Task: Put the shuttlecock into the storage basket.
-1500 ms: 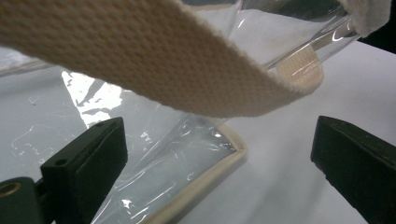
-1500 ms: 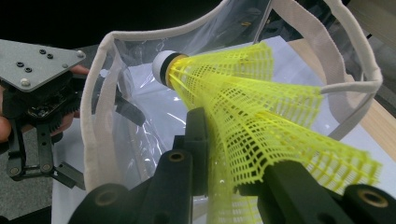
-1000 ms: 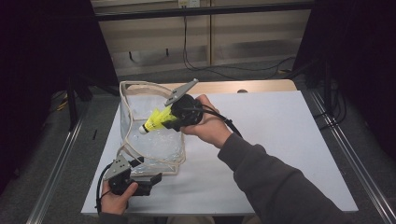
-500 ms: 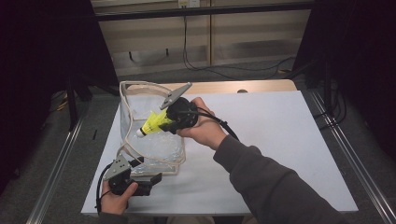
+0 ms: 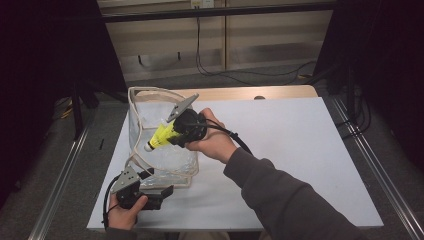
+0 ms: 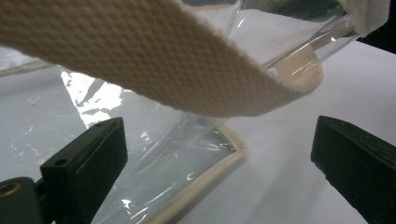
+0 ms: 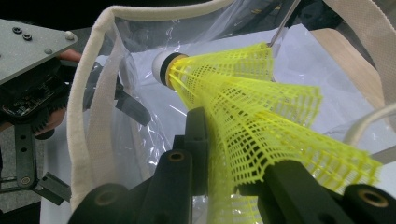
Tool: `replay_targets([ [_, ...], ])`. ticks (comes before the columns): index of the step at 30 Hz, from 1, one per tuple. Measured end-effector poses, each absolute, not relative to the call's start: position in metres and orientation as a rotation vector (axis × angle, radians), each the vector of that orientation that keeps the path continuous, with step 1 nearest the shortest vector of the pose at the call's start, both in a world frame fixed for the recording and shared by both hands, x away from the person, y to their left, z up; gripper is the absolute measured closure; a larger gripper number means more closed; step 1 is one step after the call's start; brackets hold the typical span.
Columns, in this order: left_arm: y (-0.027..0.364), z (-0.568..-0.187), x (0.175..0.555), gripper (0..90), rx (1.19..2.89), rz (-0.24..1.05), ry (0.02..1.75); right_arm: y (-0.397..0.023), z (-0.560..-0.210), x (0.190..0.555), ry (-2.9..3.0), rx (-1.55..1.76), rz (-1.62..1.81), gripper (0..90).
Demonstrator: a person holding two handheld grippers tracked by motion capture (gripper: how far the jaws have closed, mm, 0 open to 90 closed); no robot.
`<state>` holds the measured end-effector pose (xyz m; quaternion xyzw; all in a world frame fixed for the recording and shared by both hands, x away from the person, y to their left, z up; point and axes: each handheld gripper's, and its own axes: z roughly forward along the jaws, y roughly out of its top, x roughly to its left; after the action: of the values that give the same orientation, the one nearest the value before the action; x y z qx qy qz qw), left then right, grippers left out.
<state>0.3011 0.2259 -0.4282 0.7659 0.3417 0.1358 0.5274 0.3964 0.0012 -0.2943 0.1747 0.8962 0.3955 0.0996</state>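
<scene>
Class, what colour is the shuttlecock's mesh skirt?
Bright yellow; the shuttlecock has a white cork tip. Clearest in the right gripper view.

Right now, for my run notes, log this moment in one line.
right gripper: shut on shuttlecock | over bag mouth | left gripper: jaws open at bag corner | bag on table

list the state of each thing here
shuttlecock: clamped in the right claw, cork end pointing into the bag
clear bag: standing on the table, mouth open
bag strap: hanging loose
left claw: open, at the bag's corner
</scene>
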Motion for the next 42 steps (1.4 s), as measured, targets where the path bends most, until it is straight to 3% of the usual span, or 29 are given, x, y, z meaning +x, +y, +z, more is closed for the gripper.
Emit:
replay_targets([
  [42,0.225,-0.429,0.301,3.6,1.826,0.326,0.819,0.011,-0.325,0.403,2.687,0.542,1.09,79.3],
])
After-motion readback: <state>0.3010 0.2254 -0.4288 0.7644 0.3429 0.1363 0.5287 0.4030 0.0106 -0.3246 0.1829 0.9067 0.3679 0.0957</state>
